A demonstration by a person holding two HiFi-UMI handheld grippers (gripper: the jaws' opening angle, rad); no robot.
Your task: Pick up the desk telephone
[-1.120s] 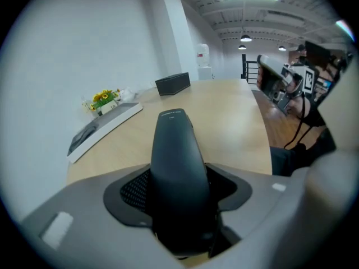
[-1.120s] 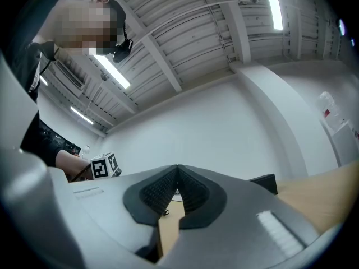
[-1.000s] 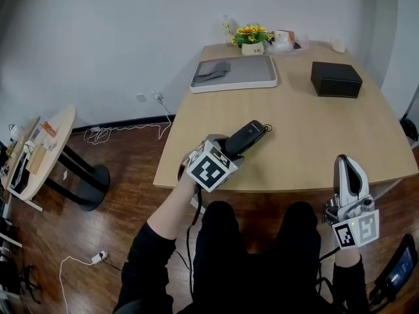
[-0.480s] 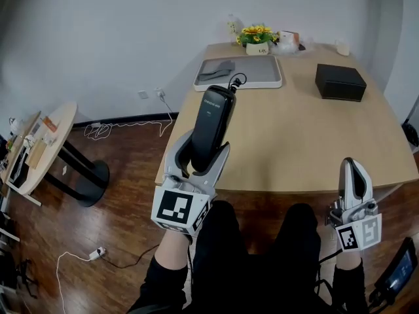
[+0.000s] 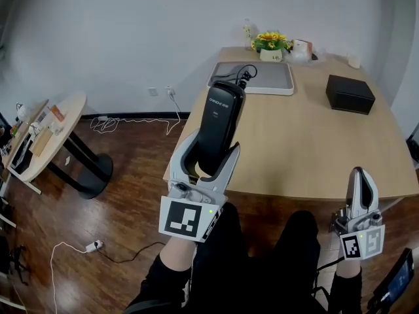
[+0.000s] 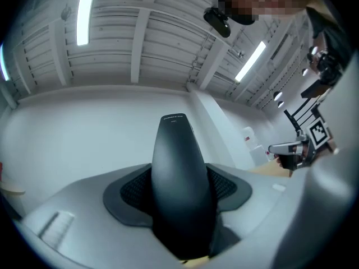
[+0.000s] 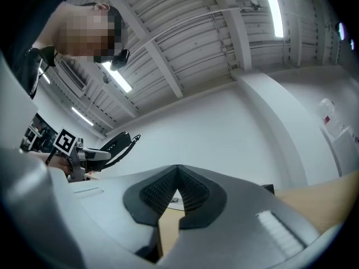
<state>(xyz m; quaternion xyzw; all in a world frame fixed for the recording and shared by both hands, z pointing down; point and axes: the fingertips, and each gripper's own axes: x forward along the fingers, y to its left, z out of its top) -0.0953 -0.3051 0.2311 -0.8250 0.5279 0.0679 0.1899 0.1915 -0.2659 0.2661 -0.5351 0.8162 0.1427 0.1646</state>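
The black telephone handset (image 5: 220,118) stands raised over the near left edge of the wooden desk (image 5: 308,142), pointing away from me and slightly up. My left gripper (image 5: 211,150) is shut on its lower half, one pad on each side. A coiled black cord (image 5: 245,76) runs from its far end. In the left gripper view the handset (image 6: 178,172) fills the gap between the pads. My right gripper (image 5: 362,173) hovers at the desk's near right edge, shut with nothing in it; its pads (image 7: 193,192) meet at the tips. The right gripper view shows the handset (image 7: 115,144) off to the left.
A grey tray (image 5: 275,84) with a dark cloth lies at the desk's far side. A black box (image 5: 350,93) sits at the far right, a flower pot (image 5: 272,43) at the back. A round side table (image 5: 46,142) and floor cables are on the left.
My left gripper has lifted the handset from low at the desk's near edge and swung it to point up and away. The right gripper has stayed where it was.
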